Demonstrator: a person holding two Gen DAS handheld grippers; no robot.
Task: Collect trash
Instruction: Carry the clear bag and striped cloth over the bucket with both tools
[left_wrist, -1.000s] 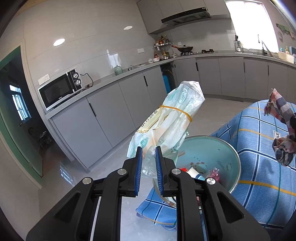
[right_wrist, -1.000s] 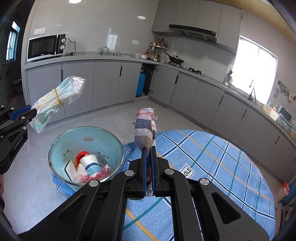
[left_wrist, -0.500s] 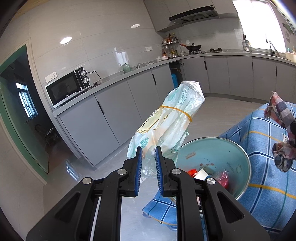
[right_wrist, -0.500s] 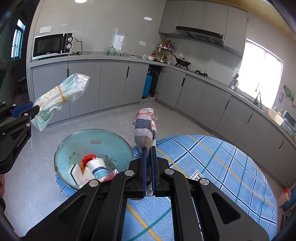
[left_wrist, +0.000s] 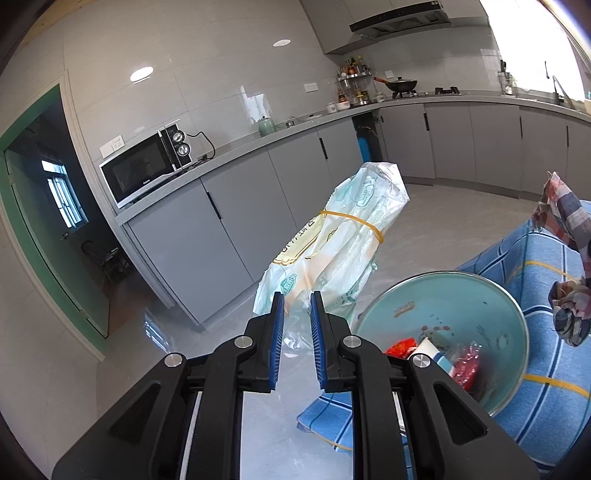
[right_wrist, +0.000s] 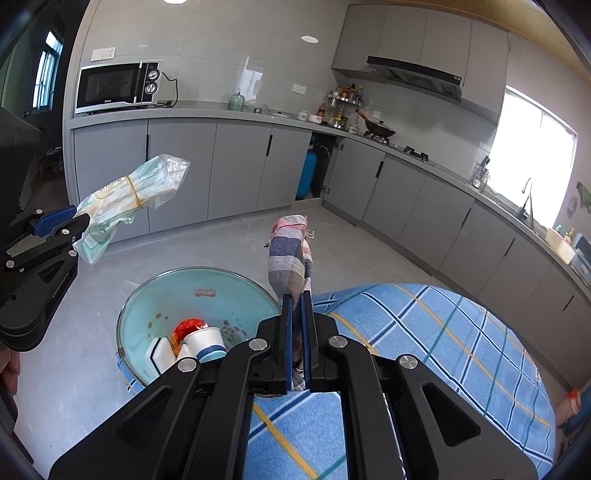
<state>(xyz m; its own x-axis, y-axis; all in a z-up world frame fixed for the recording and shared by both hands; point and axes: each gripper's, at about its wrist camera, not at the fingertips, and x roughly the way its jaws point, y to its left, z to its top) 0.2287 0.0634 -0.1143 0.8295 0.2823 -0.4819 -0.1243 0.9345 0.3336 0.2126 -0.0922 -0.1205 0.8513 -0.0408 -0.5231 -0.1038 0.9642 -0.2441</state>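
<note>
My left gripper carries a banded plastic bag that juts toward twelve o'clock and blocks the way straight ahead. At four o'clock the teal basin sits open-mouthed on the table edge, its floor partly taken by a paper cup and red wrappers; the far half is free. At three o'clock the checked cloth in my right gripper hangs close above the basin's rim. The blue plaid tablecloth beyond lies bare. Grey floor toward the cabinets is open.
</note>
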